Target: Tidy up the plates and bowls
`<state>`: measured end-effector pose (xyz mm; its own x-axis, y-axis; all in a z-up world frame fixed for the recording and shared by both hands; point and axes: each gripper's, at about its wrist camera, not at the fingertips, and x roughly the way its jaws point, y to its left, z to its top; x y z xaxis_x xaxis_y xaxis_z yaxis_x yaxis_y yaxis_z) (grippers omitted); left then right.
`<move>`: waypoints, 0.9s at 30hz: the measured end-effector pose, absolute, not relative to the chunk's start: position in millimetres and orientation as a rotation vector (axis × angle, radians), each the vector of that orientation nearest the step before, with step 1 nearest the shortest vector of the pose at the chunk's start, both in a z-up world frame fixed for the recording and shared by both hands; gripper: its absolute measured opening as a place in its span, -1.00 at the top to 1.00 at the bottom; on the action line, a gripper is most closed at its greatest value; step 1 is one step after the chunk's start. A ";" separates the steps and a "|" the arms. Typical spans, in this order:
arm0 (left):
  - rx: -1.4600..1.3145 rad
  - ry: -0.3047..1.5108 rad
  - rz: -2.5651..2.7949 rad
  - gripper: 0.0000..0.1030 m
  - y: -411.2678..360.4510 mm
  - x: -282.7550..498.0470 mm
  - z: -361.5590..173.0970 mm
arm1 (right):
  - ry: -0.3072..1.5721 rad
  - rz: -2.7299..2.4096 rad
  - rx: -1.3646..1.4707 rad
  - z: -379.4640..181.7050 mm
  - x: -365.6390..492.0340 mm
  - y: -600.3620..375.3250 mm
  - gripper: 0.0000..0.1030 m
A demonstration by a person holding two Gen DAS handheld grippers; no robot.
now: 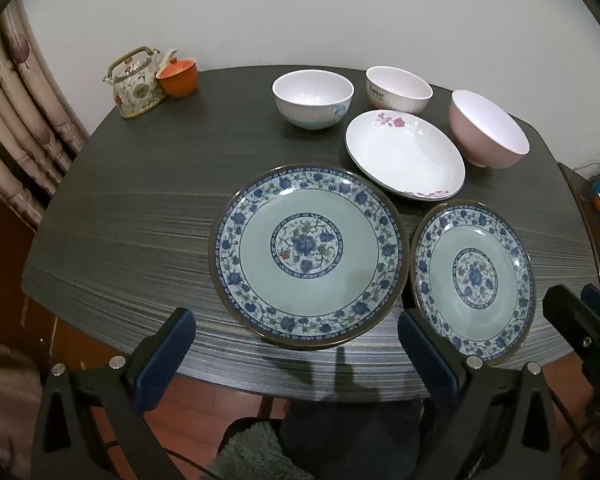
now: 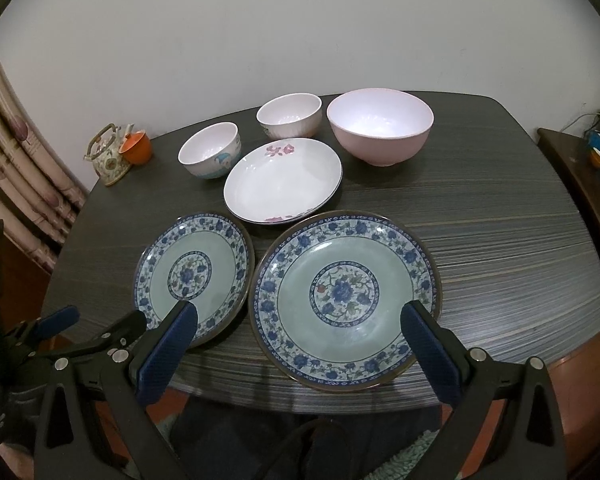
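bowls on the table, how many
3, all at the far side: a white bowl with blue trim on the left, a white bowl with lettering in the middle, and a pink bowl on the right. None looks hidden.

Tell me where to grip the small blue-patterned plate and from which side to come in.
Grip the small blue-patterned plate by its raised near rim, coming in low from the table's front edge. It lies flat, so only the rim gives the fingers something to pinch. The larger blue plate crowds its left side, probably too tight for the right gripper.
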<state>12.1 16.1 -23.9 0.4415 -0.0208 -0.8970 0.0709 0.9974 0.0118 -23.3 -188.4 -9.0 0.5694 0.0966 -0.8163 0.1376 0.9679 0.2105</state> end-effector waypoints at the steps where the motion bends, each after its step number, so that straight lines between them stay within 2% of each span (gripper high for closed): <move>1: 0.044 1.117 -0.058 -1.00 17.3 12.9 -25.0 | 0.968 -0.022 0.263 -9.2 -23.1 -188.0 -0.96; 13: -0.132 1.199 -0.046 -1.00 53.8 33.9 -41.2 | 0.988 0.038 0.295 -16.9 -11.3 -192.3 -0.93; 23: -0.318 1.263 -0.044 -1.00 94.2 51.9 -57.3 | 1.047 0.214 0.414 -35.4 22.0 -199.4 -0.65; 27: -0.414 1.261 -0.058 -1.00 112.3 58.2 -62.5 | 1.069 0.248 0.414 -43.3 36.4 -194.3 -0.63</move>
<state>58.2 112.3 -62.5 0.3134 -0.2670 -0.9113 -0.1825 0.9248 -0.3338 36.4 -194.3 -43.3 0.4634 0.3922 -0.7946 0.0021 0.8963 0.4435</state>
